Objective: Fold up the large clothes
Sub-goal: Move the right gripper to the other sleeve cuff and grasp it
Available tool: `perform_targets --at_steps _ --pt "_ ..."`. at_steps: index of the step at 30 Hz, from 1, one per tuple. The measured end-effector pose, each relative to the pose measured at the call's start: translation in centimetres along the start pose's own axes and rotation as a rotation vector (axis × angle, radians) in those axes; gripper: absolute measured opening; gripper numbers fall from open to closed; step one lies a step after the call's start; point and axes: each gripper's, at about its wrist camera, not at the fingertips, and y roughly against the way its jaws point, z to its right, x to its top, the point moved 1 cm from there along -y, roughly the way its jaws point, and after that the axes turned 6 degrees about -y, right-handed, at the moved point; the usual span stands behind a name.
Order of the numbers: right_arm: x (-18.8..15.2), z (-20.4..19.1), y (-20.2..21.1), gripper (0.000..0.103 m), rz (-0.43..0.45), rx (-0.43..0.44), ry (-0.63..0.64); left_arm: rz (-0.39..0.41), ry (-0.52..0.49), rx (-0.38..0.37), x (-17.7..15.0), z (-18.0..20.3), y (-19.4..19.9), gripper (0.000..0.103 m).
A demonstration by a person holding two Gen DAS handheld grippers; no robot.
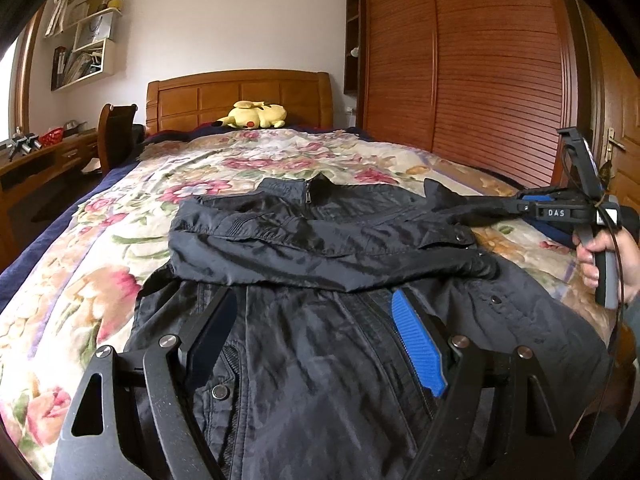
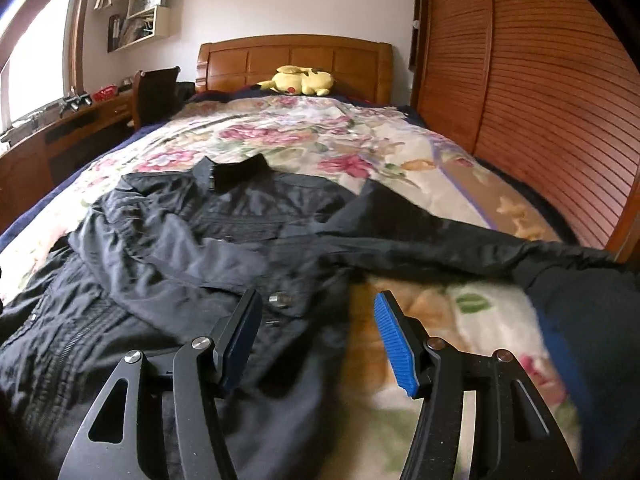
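A black jacket lies front up on the floral bedspread, collar toward the headboard. One sleeve is folded across the chest. The other sleeve stretches out to the right over the bedspread. My left gripper hovers open over the jacket's lower front, with nothing between its blue pads. Open too is my right gripper, above the jacket's right edge and holding nothing. In the left wrist view a hand holds the right gripper at the outstretched sleeve's end.
A yellow plush toy lies by the wooden headboard. A slatted wooden wardrobe runs along the bed's right side. A desk and chair stand to the left.
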Motion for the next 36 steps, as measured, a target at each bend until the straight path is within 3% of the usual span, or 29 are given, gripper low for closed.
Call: perform_targets --at_steps 10,22,36 --pt "4.0 8.4 -0.7 0.064 -0.046 -0.154 -0.031 -0.014 0.002 0.002 0.1 0.2 -1.1 0.081" --pt "9.6 19.1 -1.3 0.064 -0.122 -0.319 -0.225 -0.056 -0.024 -0.017 0.0 1.1 -2.7 0.081" --pt "11.0 25.1 -3.4 0.064 -0.218 -0.474 -0.402 -0.097 -0.038 -0.033 -0.2 1.4 -3.7 0.081"
